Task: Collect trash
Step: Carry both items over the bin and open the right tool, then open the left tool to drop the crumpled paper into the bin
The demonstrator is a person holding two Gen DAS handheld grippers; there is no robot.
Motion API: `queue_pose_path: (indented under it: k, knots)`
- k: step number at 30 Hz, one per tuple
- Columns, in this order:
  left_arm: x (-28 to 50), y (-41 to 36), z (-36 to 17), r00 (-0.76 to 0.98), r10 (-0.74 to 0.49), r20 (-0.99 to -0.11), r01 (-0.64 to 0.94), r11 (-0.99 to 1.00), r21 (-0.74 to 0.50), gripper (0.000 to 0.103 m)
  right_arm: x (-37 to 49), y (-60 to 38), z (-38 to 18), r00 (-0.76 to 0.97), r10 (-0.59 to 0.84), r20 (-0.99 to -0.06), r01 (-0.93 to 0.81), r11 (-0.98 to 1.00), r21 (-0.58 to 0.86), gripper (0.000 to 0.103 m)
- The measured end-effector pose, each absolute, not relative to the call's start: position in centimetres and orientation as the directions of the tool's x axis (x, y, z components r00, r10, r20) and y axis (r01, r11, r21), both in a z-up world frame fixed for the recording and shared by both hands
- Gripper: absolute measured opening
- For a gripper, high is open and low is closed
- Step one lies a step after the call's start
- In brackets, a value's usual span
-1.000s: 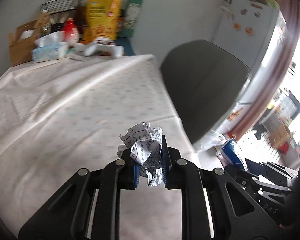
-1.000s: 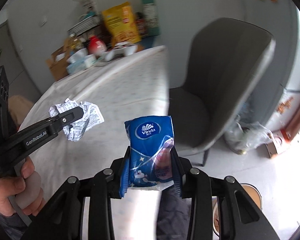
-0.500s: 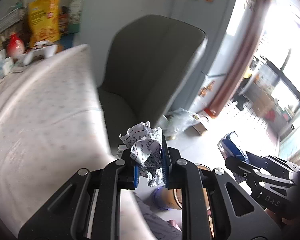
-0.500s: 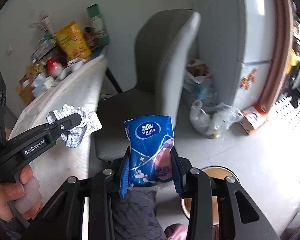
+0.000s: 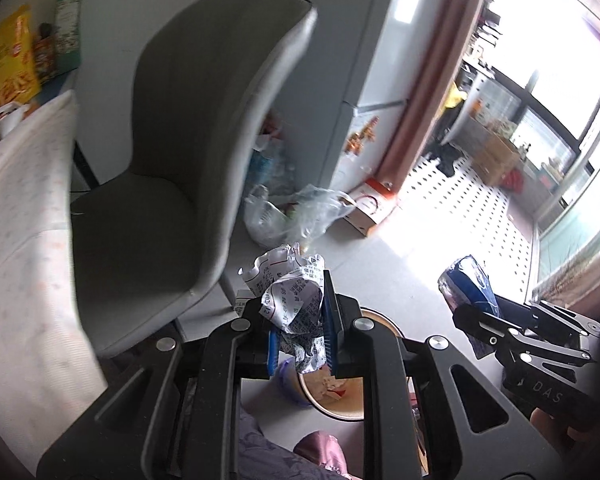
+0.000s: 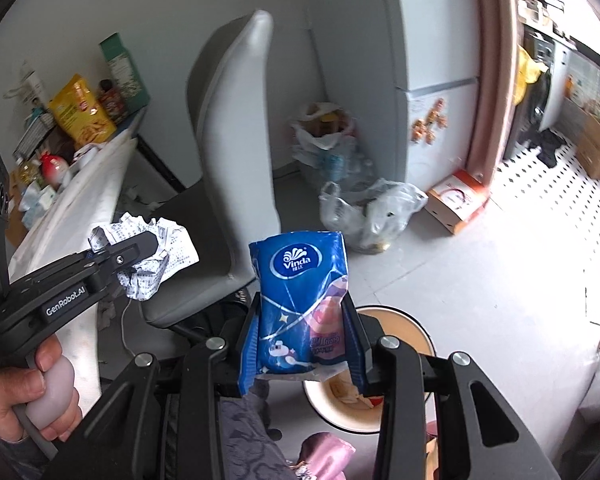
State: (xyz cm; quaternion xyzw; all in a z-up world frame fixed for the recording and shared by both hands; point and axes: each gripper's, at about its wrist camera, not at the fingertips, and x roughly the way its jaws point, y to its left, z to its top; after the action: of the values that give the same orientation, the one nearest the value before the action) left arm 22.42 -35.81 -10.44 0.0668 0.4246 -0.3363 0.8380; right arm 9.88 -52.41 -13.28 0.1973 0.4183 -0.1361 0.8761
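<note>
My left gripper [image 5: 300, 340] is shut on a crumpled printed paper [image 5: 292, 292], which also shows in the right wrist view [image 6: 148, 256]. My right gripper [image 6: 304, 344] is shut on a blue Vinda tissue packet [image 6: 300, 300], seen at the right of the left wrist view [image 5: 468, 284]. Both are held in the air over the floor. A round beige trash bin [image 6: 404, 328] with scraps inside stands on the floor just below and behind both grippers; it also shows in the left wrist view [image 5: 340, 396].
A grey chair [image 5: 188, 152] stands to the left, beside the cloth-covered table [image 5: 16, 216]. Clear plastic bags [image 6: 364, 212] and a small carton [image 6: 456, 200] lie by the white fridge [image 6: 432, 64]. The person's knees [image 6: 260, 448] are below.
Both grippers have swung right, away from the table, past the chair, to above the trash bin. Each still holds its item.
</note>
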Motion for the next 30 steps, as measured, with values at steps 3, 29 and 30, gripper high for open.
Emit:
queue_pose_path:
  k: [3, 29, 30]
  knots:
    - [22.3, -36.8, -10.9, 0.4, -0.508, -0.763, 0.633, 0.755, -0.171, 0.018, 9.4, -53.5, -14.1, 0.601, -0.081, -0.795, 0.425, 0.875, 0.232, 0.037]
    - [18.7, -44.5, -14.2, 0.245, -0.511, -0.824, 0.747, 0.642, -0.175, 0.021, 2.1, -61.5, -16.6, 0.57, -0.189, -0.8, 0.607, 0.753, 0.254, 0.078]
    - [18.4, -45.1, -14.4, 0.227, -0.515, -0.827, 0.754, 0.63, -0.186, 0.024, 1.9, -61.8, -16.5, 0.57, -0.195, -0.798, 0.612, 0.749, 0.254, 0.079]
